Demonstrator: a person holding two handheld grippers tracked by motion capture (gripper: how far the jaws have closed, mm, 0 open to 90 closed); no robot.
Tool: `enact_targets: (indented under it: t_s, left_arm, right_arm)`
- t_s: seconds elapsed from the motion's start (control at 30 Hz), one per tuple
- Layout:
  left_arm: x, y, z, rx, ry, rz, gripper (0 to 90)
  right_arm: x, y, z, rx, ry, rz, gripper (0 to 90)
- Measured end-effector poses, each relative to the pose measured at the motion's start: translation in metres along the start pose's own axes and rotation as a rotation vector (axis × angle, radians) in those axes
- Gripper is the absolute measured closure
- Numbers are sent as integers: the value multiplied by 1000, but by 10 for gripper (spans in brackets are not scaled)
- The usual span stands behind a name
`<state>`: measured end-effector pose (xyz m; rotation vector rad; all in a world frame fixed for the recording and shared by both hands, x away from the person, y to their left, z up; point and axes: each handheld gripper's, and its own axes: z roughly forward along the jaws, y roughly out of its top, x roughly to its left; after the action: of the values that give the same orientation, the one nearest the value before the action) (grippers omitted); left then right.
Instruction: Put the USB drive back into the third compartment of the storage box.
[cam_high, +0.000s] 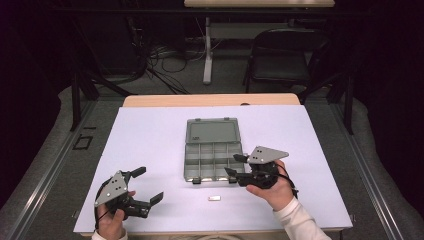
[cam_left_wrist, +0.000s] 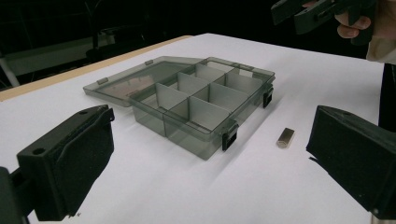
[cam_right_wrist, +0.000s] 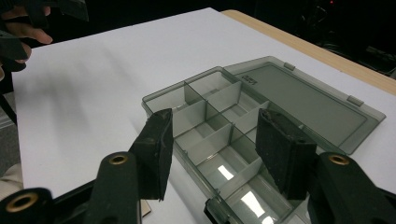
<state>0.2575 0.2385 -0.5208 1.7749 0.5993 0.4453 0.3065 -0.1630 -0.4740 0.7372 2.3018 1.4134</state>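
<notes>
A smoky-grey plastic compartment box lies open mid-table, its lid flat behind it, and the compartments I can see hold nothing. A small silvery metal piece rests on the white sheet just in front of the box; it is also in the left gripper view. My left gripper is open near the front left, apart from the box, with nothing between its jaws. My right gripper hovers open over the box's front right corner. In the right gripper view its pads straddle the compartments.
A white sheet covers the table, with a wooden strip showing along the far edge. Beyond the table stand a black folding chair, a white table leg and cables on the floor.
</notes>
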Motion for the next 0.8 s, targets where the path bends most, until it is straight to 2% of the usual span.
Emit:
enact_targets:
  t_s: [0.27, 0.3, 0.37, 0.5, 0.67, 0.8]
  left_arm:
    - [0, 0, 0, -1, 0, -4, 4]
    - [0, 0, 0, -1, -2, -5, 4]
    - [0, -1, 0, 0, -2, -6, 4]
    - [1, 0, 0, 0, -4, -2, 4]
    - [0, 0, 1, 1, -4, -1, 4]
    - [0, 0, 1, 4, -6, 1, 4]
  right_arm:
    - [2, 4, 7, -8, 7, -9, 465]
    - [3, 4, 8, 0, 31, -14, 476]
    - [4, 3, 8, 5, 37, -16, 481]
    - [6, -1, 11, 20, 87, -25, 501]
    - [8, -4, 14, 11, 114, -46, 505]
    - [9, -4, 18, 27, 130, -61, 511]
